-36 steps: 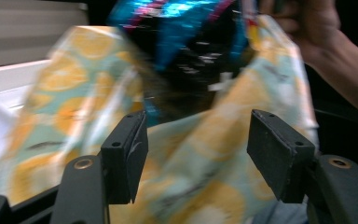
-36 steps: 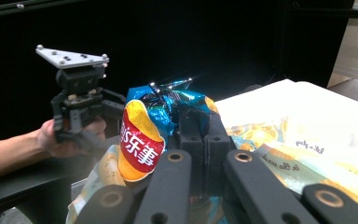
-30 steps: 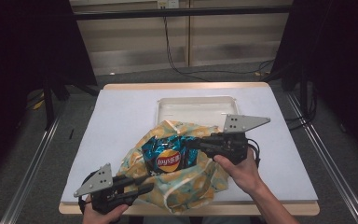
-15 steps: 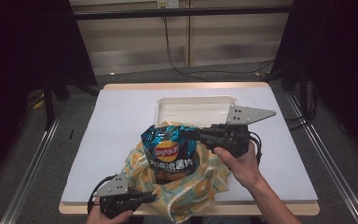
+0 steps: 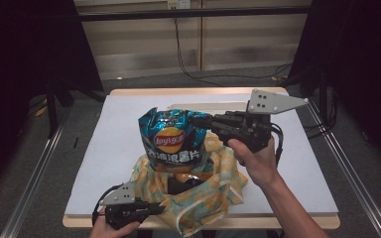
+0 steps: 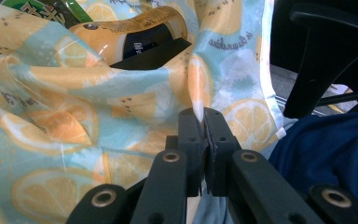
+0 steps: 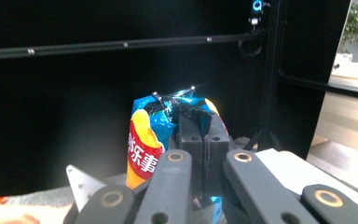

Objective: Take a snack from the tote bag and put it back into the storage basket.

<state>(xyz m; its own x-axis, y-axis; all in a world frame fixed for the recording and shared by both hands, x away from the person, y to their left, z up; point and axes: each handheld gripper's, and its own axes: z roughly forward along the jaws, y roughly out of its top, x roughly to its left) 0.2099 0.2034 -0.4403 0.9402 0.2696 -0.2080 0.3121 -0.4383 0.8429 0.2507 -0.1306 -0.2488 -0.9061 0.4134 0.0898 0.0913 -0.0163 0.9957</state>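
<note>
A blue crisp bag (image 5: 171, 141) hangs upright above a lemon-print cloth bag (image 5: 198, 193), its lower end still inside the cloth bag's mouth. My right gripper (image 5: 203, 121) is shut on the crisp bag's top right corner. In the right gripper view the crimped top of the crisp bag (image 7: 144, 149) is pinched between the closed right gripper (image 7: 196, 121). My left gripper (image 5: 154, 207), at the table's near edge, is shut on the cloth bag's rim. The left gripper view shows the left gripper (image 6: 200, 119) clamping a fold of the printed cloth (image 6: 98, 116).
A yellow packet with a dark label (image 6: 121, 37) and a green packet (image 6: 51, 9) lie inside the cloth bag. A shallow white tray (image 5: 228, 106) sits behind the crisp bag. The table's near edge (image 5: 278, 220) is close to the left hand.
The right gripper has lifted the crisp bag upward from the cloth bag. The left gripper has sunk toward the near table edge, still on the cloth.
</note>
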